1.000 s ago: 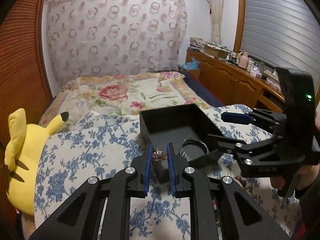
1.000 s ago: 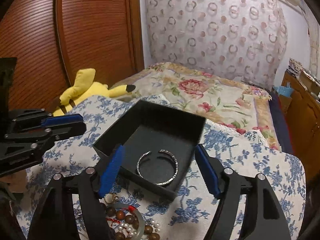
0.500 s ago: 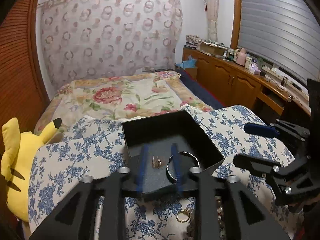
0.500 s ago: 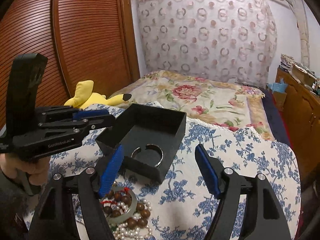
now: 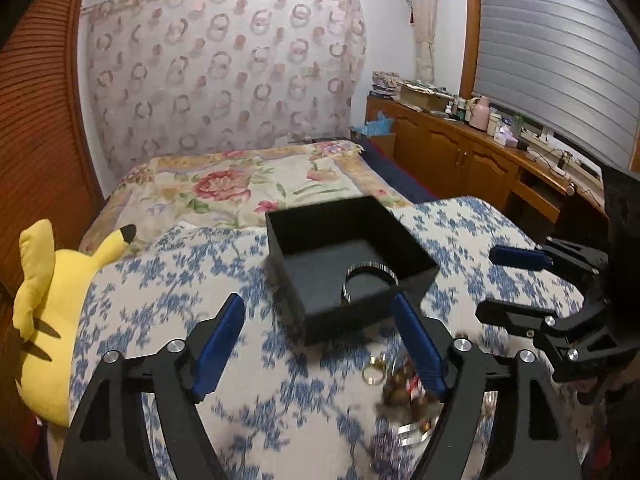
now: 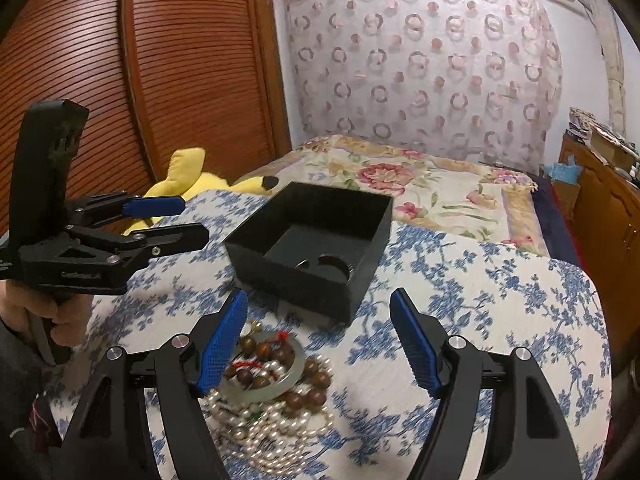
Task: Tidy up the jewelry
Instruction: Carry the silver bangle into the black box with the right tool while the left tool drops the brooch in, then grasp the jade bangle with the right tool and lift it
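Black and open-topped, the box (image 5: 348,256) sits on the blue-flowered cloth (image 5: 168,292) just ahead of my left claw (image 5: 320,344), whose blue pads are spread wide with nothing between them. A silver bangle (image 5: 370,276) lies inside the box by its near right wall. Short of the box, by my right-hand pad, a gold ring (image 5: 374,372) rests on the cloth next to brown beads (image 5: 400,388), all blurred. My right claw (image 5: 504,280) shows at the right edge, released too. A yellow plush (image 5: 44,312) lies at the left.

From the right wrist, my right claw (image 6: 320,340) is spread wide and empty, above the cloth (image 6: 480,300). Beneath its left pad a heap lies: brown beads (image 6: 280,360), a pale green bangle (image 6: 294,372) and a pearl string (image 6: 272,436). The box (image 6: 316,256) stands just beyond, the bangle (image 6: 340,268) partly visible inside. My left claw (image 6: 176,220) hangs at the left, open, near the plush (image 6: 188,184).
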Demonstrator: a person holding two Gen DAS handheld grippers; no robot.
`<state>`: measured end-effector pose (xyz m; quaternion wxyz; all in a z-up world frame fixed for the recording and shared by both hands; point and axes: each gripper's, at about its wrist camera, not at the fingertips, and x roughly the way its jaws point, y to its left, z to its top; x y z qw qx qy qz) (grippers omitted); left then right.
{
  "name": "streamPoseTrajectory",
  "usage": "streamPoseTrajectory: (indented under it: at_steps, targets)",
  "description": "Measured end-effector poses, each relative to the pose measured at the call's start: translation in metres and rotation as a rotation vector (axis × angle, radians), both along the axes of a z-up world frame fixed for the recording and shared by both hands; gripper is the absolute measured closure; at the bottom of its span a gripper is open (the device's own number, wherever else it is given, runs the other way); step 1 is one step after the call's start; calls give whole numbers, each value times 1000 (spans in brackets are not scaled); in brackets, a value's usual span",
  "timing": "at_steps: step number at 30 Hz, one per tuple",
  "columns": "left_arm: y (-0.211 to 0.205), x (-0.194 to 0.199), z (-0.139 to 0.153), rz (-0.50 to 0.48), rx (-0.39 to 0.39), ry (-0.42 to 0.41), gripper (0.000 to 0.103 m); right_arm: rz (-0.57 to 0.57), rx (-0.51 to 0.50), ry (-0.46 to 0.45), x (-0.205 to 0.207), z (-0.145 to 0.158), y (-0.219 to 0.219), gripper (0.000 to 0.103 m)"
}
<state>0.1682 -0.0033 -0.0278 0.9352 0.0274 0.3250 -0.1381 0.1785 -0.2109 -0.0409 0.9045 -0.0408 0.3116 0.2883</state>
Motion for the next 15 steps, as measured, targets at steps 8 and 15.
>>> streamPoseTrajectory:
  at_steps: [8, 15]
  targets:
    - [17, -36, -22, -1, 13, 27, 19, 58, -53, 33, -14, -17, 22, 24]
    - [28, -59, -38, 12, 3, 69, 18, 126, -105, 67, -21, -30, 38, 15]
